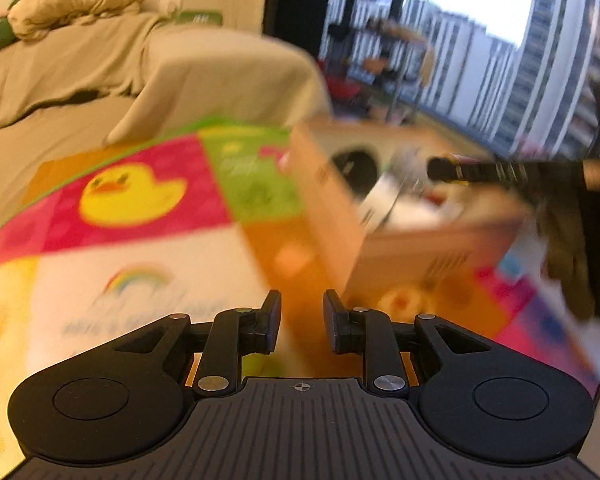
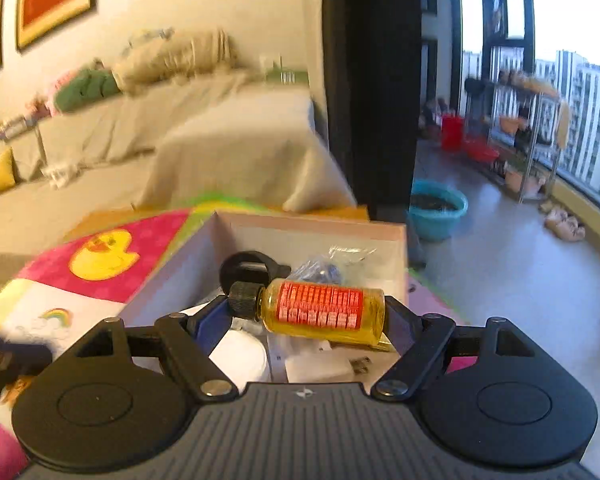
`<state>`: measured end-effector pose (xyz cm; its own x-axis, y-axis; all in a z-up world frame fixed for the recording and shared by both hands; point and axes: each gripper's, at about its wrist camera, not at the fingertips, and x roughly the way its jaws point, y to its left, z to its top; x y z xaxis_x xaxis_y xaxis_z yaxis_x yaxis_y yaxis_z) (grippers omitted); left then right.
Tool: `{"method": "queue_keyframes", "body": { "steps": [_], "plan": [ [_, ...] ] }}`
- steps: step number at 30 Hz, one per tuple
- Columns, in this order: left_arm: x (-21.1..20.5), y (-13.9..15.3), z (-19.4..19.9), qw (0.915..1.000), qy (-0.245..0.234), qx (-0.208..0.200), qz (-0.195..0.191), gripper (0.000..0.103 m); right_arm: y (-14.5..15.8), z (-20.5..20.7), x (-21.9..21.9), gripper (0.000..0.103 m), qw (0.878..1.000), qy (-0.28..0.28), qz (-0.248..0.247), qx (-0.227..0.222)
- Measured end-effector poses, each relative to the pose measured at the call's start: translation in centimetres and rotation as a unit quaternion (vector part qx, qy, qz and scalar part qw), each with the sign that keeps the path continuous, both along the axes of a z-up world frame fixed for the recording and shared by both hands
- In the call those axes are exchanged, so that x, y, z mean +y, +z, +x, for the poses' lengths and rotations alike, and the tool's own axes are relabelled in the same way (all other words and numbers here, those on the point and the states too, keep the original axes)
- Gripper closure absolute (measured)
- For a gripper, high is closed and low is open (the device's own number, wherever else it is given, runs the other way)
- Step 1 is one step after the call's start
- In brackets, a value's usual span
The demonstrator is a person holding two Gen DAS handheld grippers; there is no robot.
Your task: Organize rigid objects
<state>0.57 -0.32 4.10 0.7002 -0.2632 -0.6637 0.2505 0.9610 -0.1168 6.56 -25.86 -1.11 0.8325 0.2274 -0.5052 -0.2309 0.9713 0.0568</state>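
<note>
Right gripper clamps a yellow bottle over the cardboard box — next, lower and release; left gripper idles open.

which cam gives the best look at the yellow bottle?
Right wrist. The yellow bottle lies sideways between the right gripper jaws, sharp, red label and black cap visible, above the cardboard box. Left wrist shows only a blurred dark shape over the box; bottle not identifiable.
</note>
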Motion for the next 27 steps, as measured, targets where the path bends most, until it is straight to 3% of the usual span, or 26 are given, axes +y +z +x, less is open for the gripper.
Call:
{"method": "queue_keyframes", "body": {
  "steps": [2,5,8,12,14,17,21,23,27],
  "plan": [
    [0.8,-0.7,-0.6,0.9999,0.001,0.01,0.012,0.078,-0.6,0.8,0.9,0.023,1.0,0.002,-0.006,0.023],
    [1.7,-1.5,-1.0,0.9996,0.01,0.016,0.019,0.078,-1.2,-1.3,1.8,0.023,0.999,-0.022,-0.032,-0.013],
    [2.4,0.0,-1.0,0.9986,0.001,-0.003,-0.053,0.078,-1.3,-4.0,1.0,0.023,0.995,-0.071,-0.051,-0.053],
    [1.2,2.5,0.2,0.9915,-0.022,-0.032,-0.124,0.078,-1.1,-6.2,-2.7,0.023,0.994,-0.105,0.004,-0.045],
    [0.2,2.9,1.4,0.9921,-0.015,-0.031,-0.121,0.078,-1.5,-6.9,-3.8,0.023,0.996,-0.077,0.02,-0.031],
    [-1.4,2.5,3.5,0.9934,-0.01,-0.029,-0.111,0.078,-2.4,-8.2,-3.8,0.023,0.999,-0.034,-0.013,-0.03],
    [-3.1,1.3,5.6,0.9961,-0.002,-0.008,-0.088,0.078,-3.9,-8.1,-2.6,0.036,0.998,0.0,-0.056,-0.024],
    [-3.3,0.6,6.6,0.9975,0.005,-0.003,-0.071,0.072,-4.2,-7.4,-2.1,0.042,0.998,0.004,-0.067,-0.021],
    [-1.5,0.4,7.2,0.9976,0.023,-0.006,-0.065,0.054,-4.4,-6.2,-1.3,0.038,0.997,0.014,-0.073,-0.018]
  ]
}}
